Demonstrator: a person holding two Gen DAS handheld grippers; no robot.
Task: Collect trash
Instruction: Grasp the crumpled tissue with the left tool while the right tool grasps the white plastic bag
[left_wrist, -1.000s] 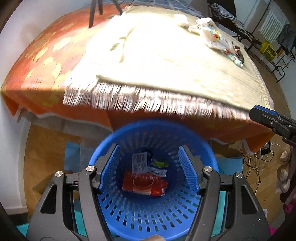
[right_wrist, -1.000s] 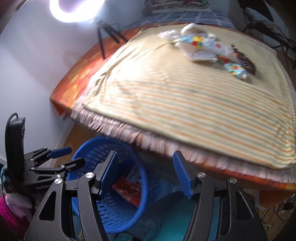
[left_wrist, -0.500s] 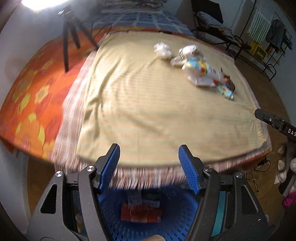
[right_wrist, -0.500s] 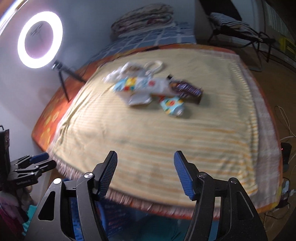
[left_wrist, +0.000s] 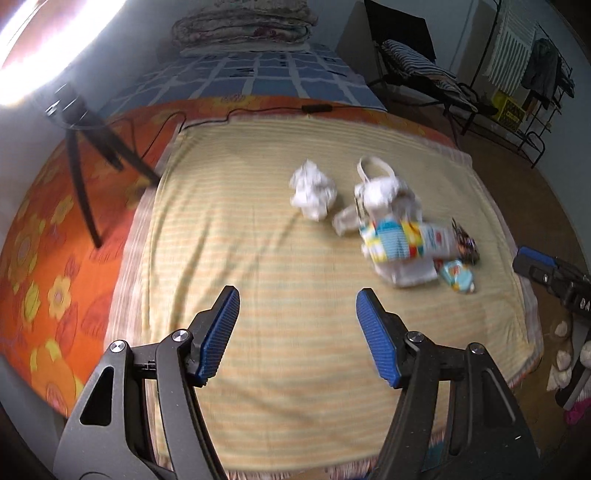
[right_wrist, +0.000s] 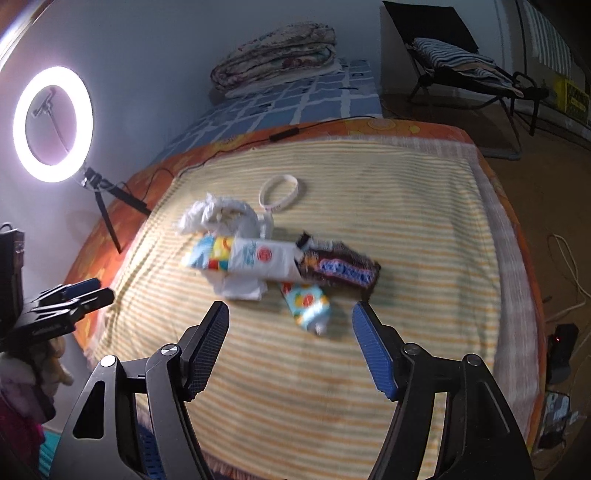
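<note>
Striped blanket (right_wrist: 369, 369) now fills both views – basket gone below frame – both claws, left claw (left_wrist: 297, 336) and right claw (right_wrist: 290, 345), empty, the right's jaws just widened, wrappers (right_wrist: 258, 258) mid-frame await pickup.

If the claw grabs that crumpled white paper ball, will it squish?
Probably yes. The crumpled white paper ball looks loosely scrunched, so it would likely squash flat between the pads. It seems light for its size, so it might skid across the striped cloth when nudged. Its lumpy shape should keep it from rolling far.
</note>
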